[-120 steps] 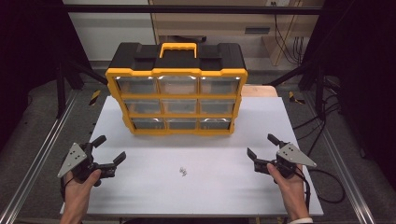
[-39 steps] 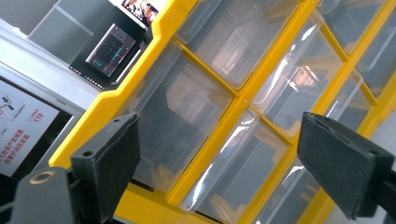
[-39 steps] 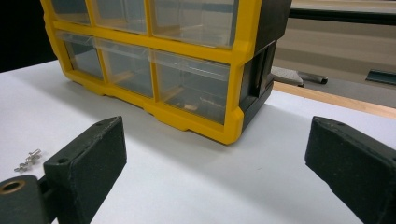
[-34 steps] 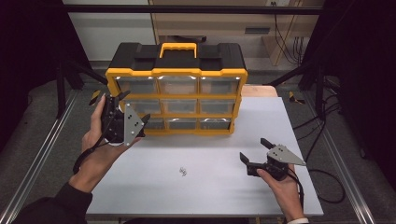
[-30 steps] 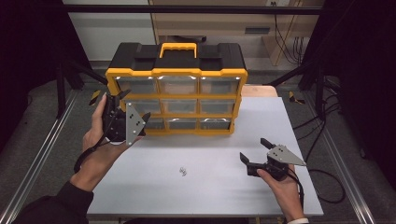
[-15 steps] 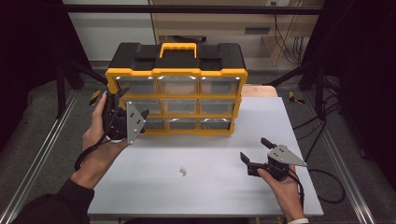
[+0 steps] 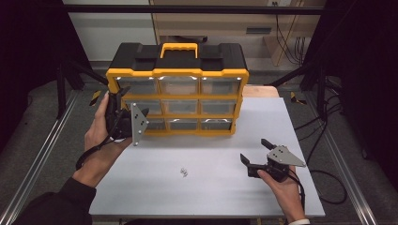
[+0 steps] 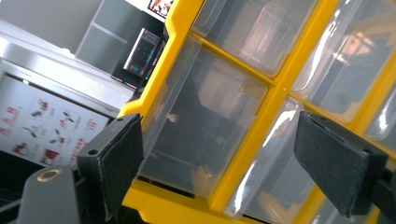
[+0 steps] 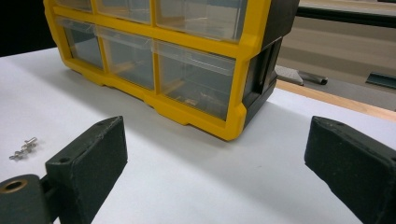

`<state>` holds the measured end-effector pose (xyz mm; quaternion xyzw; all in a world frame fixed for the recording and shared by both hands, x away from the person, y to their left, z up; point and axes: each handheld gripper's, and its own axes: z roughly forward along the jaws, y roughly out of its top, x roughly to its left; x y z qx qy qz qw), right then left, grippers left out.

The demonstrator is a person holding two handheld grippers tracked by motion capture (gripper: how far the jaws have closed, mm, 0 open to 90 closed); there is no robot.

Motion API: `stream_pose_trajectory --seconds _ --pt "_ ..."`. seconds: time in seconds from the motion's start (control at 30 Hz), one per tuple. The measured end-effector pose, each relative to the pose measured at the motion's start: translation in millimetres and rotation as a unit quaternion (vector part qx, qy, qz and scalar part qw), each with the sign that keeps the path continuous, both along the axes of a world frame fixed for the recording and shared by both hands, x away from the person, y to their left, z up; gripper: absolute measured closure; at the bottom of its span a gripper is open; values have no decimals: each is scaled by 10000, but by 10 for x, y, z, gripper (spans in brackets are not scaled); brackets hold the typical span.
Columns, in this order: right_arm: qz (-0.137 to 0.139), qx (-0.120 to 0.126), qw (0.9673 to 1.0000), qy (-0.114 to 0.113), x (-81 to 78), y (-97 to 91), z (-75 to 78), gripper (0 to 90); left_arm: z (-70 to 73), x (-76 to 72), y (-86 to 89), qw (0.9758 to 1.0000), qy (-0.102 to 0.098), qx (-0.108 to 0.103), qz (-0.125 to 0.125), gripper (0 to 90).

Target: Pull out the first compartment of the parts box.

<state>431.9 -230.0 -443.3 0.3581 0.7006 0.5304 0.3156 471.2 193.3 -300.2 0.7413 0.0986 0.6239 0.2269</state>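
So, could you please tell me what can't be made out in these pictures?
- Small metal parts on the table: too small in the high view to name; screws, perhaps.
- Drawer organizer: contents blurred by cloudy drawer fronts in every view.
- Left tool: in the high view, the hand and its grey plate hide whether the open tool touches a drawer.
- Right tool: open, nothing hidden.

No text, brand or number can be read. In the left gripper view, a white poster (image 8: 35, 123) beyond the organiser's far left corner carries small red and grey pictures with lines of print too blurred to make out. A dark panel (image 8: 145, 52) nearby bears tiny illegible markings.
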Motion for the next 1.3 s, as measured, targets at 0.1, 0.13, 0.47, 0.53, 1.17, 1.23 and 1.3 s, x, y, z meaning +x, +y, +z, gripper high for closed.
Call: stream_pose_trajectory --seconds 0.1,0.13,0.47,0.53,1.17,1.23,1.3 --pt "-1 8 10000 -15 -3 2 4 60 -8 34 -17 9999 -114 99 31 167" --pt "3 9 10000 -19 -4 1 4 60 -10 44 -20 9998 -153 112 45 168" --pt "-6 9 10000 -14 -6 -3 7 60 -13 113 -38 9969 -530 475 325 221" --pt "-7 8 10000 -16 -6 -3 7 61 -11 117 -40 9953 -578 656 421 228" --pt "-29 81 10000 1 -4 -12 5 61 -26 168 -76 9901 -877 922 590 262" --pt "-35 86 10000 -11 1 -12 1 61 -38 176 -76 9891 -939 973 581 266" --pt "-28 95 10000 8 -1 -12 1 60 -49 172 -78 9881 -973 1037 583 279"
